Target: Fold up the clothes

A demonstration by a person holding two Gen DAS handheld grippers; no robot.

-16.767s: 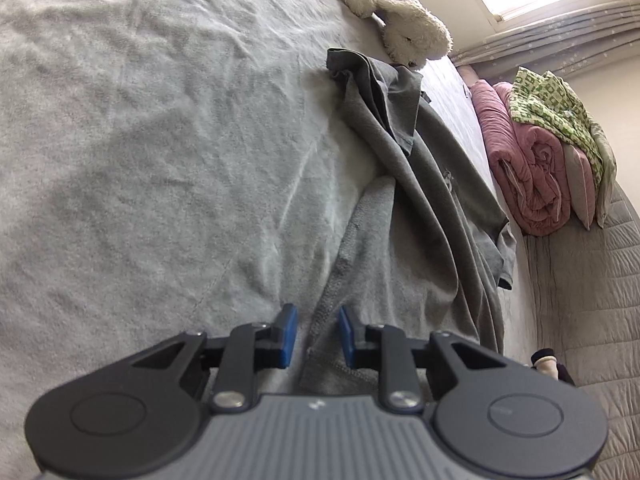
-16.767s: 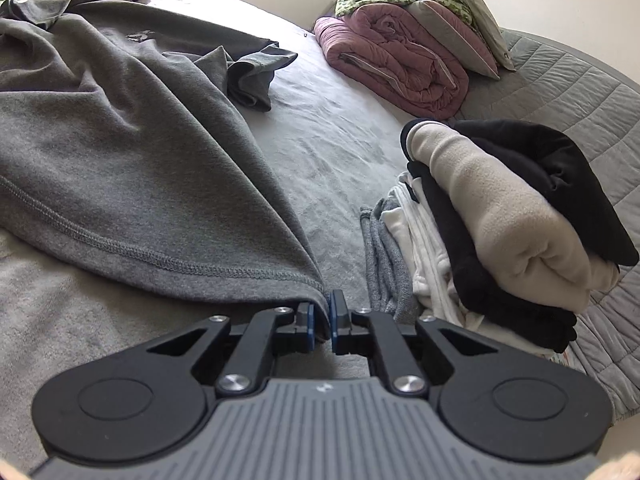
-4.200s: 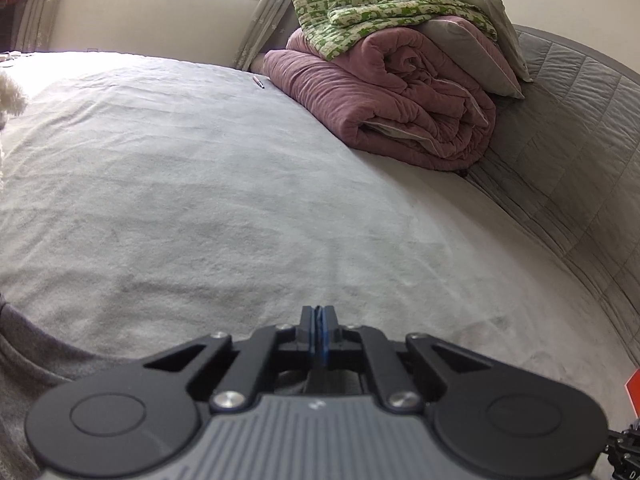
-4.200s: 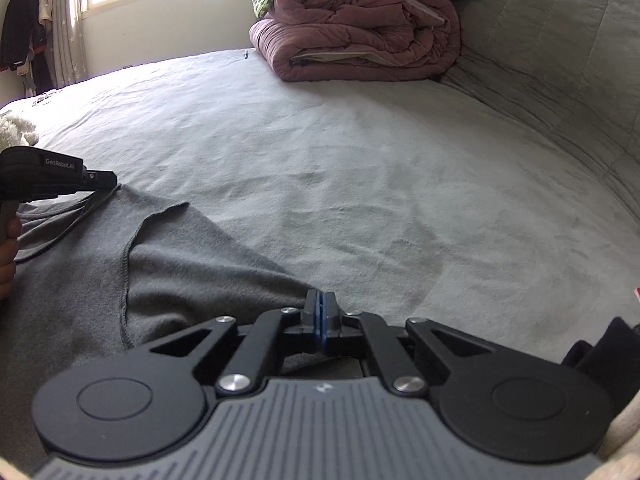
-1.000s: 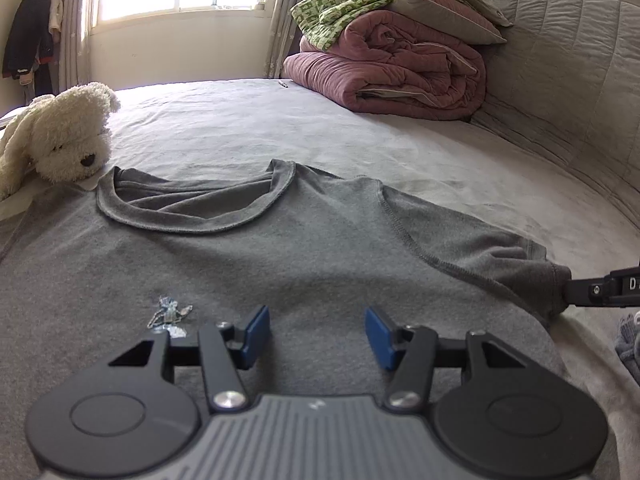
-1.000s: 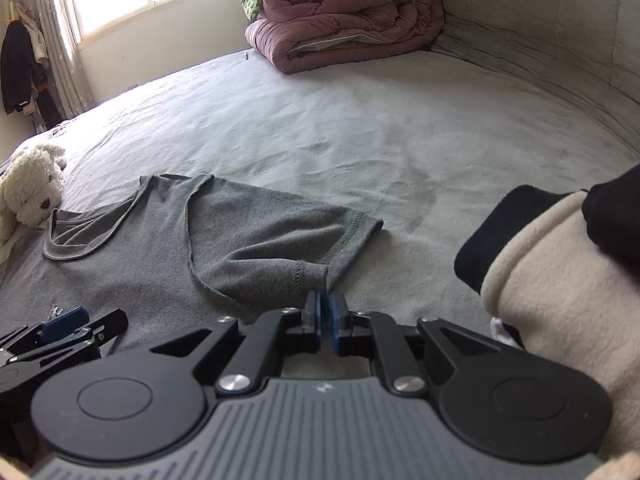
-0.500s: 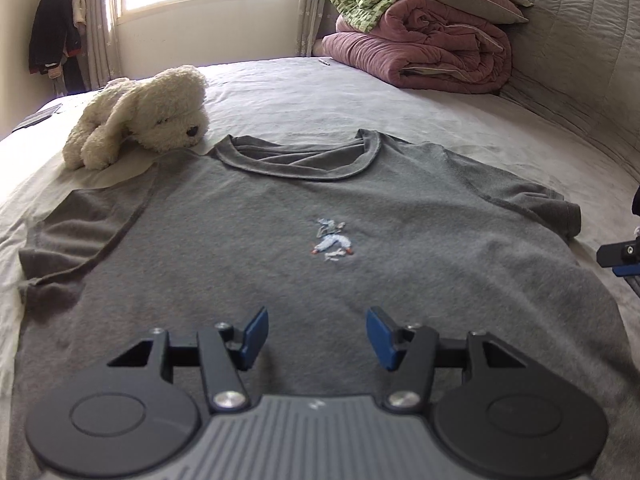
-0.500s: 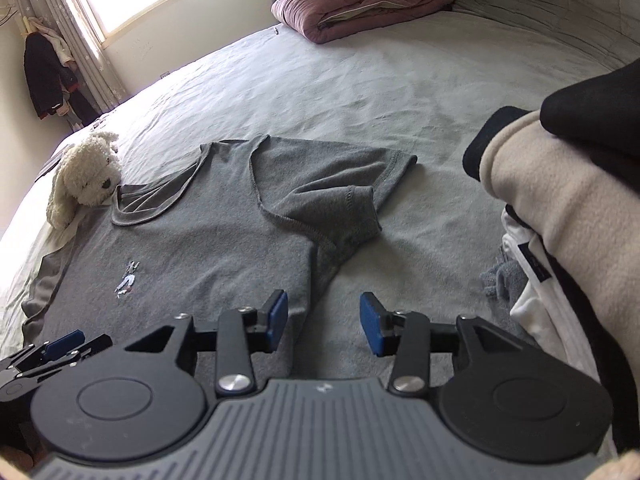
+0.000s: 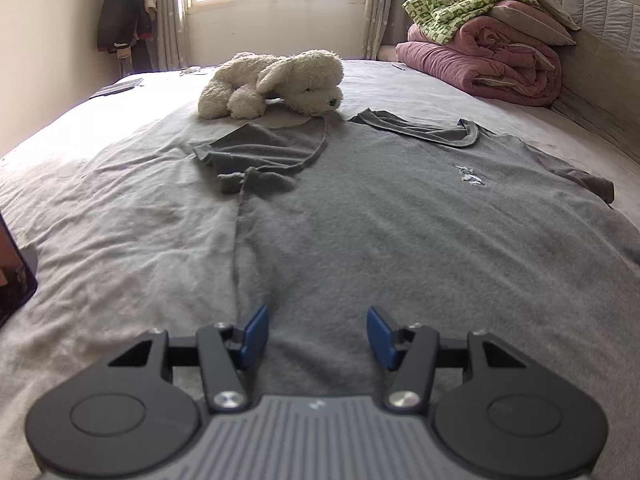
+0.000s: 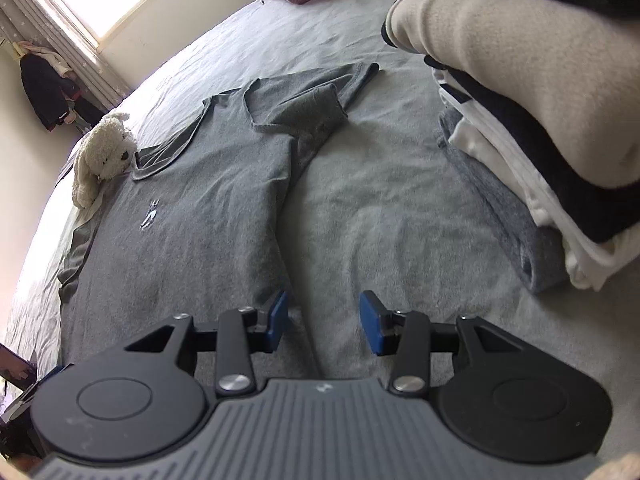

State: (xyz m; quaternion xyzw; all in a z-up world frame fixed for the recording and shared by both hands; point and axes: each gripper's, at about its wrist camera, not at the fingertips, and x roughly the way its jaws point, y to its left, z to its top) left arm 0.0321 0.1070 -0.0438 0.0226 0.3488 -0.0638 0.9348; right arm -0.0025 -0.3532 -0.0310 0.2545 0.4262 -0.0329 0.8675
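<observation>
A grey T-shirt lies spread face up on the bed, with a small pale logo on its chest. Its left sleeve is crumpled inward. My left gripper hovers open over the shirt's lower left part, close to the side seam, with nothing between its blue pads. In the right wrist view the shirt has its right sleeve folded in. My right gripper is open and straddles the shirt's right side edge: one pad over cloth, the other over the sheet.
A white plush dog lies by the collar. A rolled pink quilt with a green blanket sits by the padded headboard. A stack of folded clothes stands close on the right. A dark screen is at the left edge.
My left gripper has swept left across the shirt, from its chest to its left side. My right gripper has opened by the right sleeve and drawn back along the shirt's right edge.
</observation>
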